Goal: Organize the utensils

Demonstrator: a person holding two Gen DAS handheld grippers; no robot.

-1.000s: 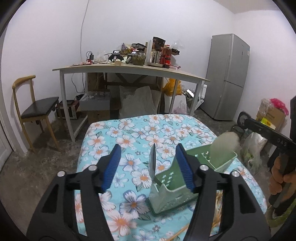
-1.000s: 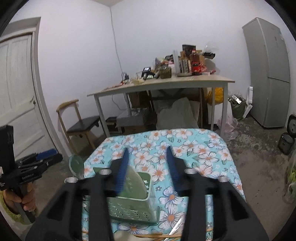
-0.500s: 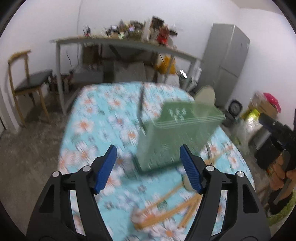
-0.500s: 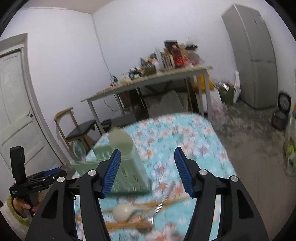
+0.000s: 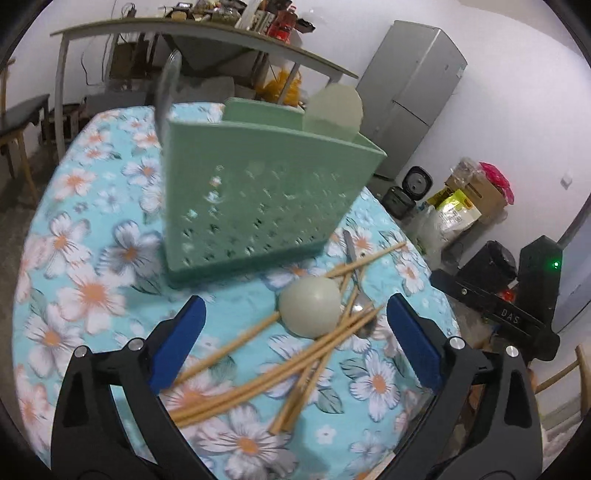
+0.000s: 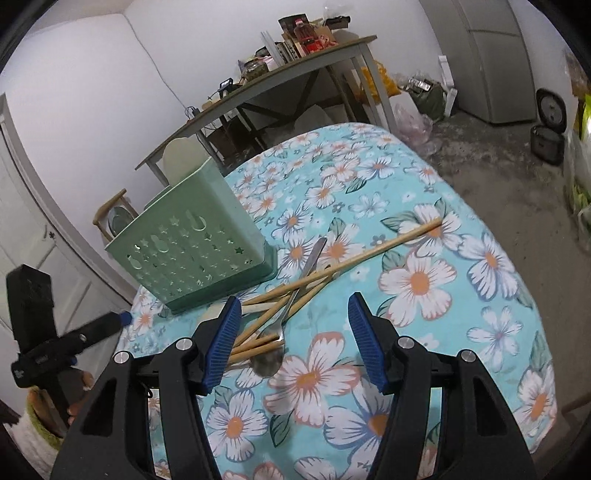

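Observation:
A green perforated utensil holder (image 5: 258,206) stands on the flower-print tablecloth (image 5: 92,295). A metal utensil (image 5: 166,85) sticks up at its left end and a pale green spoon (image 5: 334,110) at its back. In front lie several wooden chopsticks (image 5: 280,369), a pale round spoon (image 5: 310,312) and a metal spoon (image 5: 360,317). My left gripper (image 5: 294,301) hangs over this pile, its jaws opening wide and touching nothing. My right gripper (image 6: 294,299) is open above the chopsticks (image 6: 369,254) and metal spoon (image 6: 267,362), to the right of the holder (image 6: 195,254).
The left gripper (image 6: 55,347), held by a hand, shows at the table's left edge. Behind the table stand a cluttered desk (image 5: 207,33), a grey fridge (image 5: 413,92) and a wooden chair (image 6: 110,210). Bags, boxes and a rice cooker (image 5: 417,182) sit on the floor.
Both grippers have dropped and tipped down toward the table, so the loose utensils in front of the holder have come into view. The left jaws have spread wider, and the right a little.

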